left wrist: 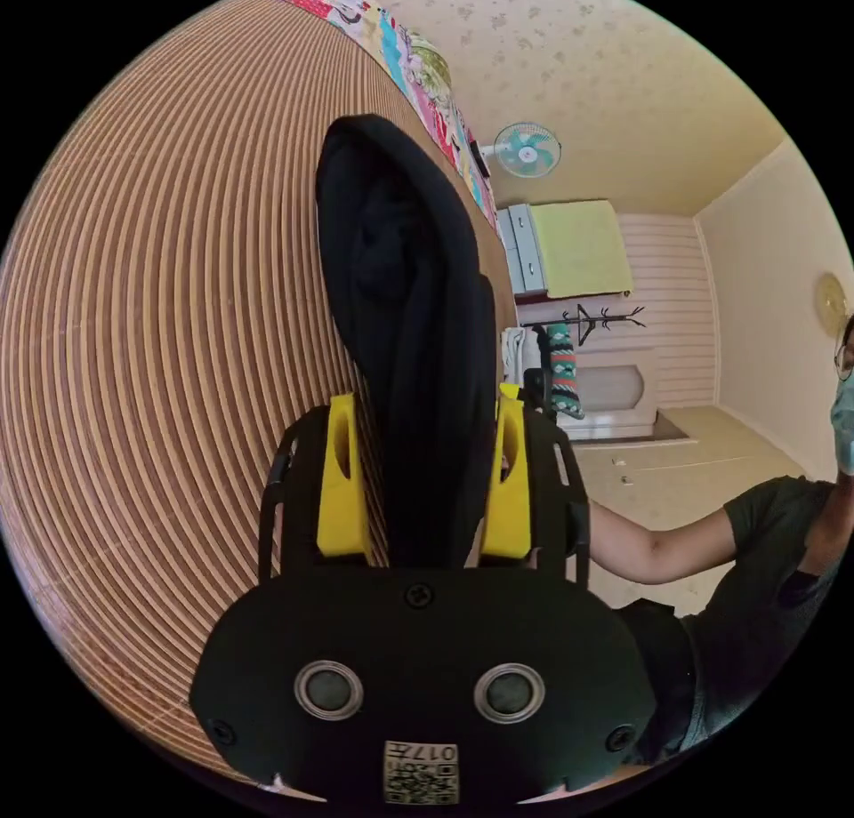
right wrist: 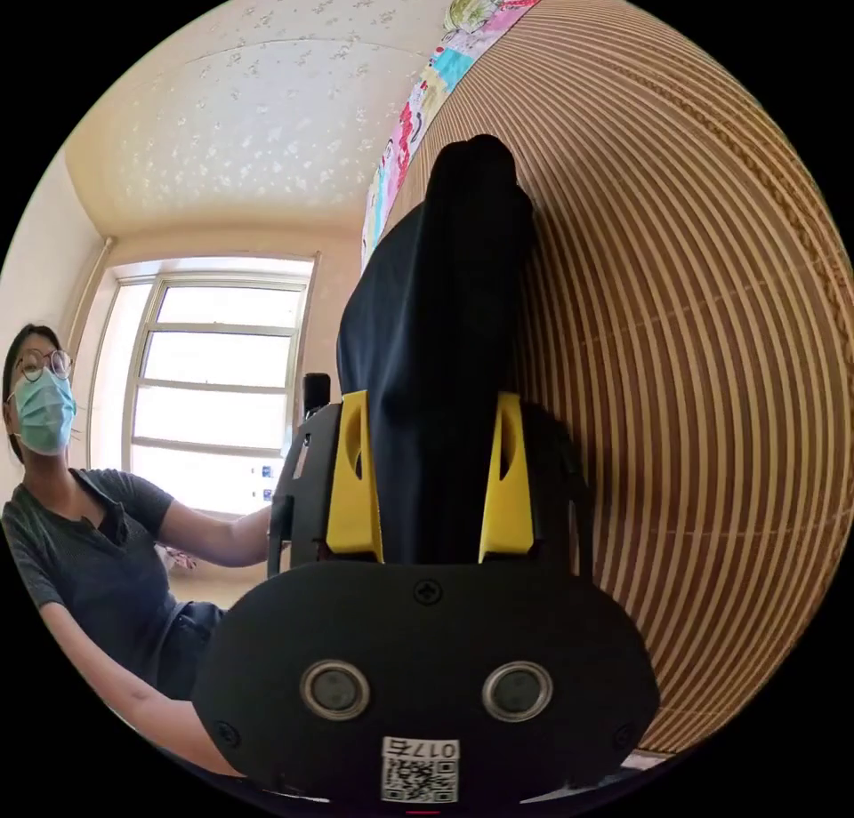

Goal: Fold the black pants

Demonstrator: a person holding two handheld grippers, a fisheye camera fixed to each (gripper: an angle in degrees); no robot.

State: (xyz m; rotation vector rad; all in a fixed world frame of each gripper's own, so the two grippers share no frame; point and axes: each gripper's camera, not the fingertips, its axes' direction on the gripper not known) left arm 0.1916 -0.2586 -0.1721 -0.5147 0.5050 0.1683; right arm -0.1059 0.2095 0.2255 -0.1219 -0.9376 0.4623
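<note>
the striped woven mat [left wrist: 160, 338] spreads across most of both views, with a bright patchwork cloth [left wrist: 418, 71] along its far edge. i cannot tell what lies under the mat.

next in size, the black pants [left wrist: 405, 320] are gathered into a thick bunch that rises from between the yellow jaws in the left gripper view, and again in the right gripper view [right wrist: 445, 338]. they look lifted off the mat rather than lying flat on it, though how much cloth trails below is hidden behind each tool's body.

the left tool [left wrist: 425, 471] is clamped on the pants, both jaws pressing the cloth. the right tool [right wrist: 431, 480] grips them the same way.

the person [right wrist: 80, 516] sits beside the mat, arms reaching toward the tools.

as a judgement: the folding looks mid-way at best. each tool holds several layers, which suggests an edge or a doubled part being carried. no finished flat fold shows on the mat. what seems left is to lay the cloth down, square it, and let go.
</note>
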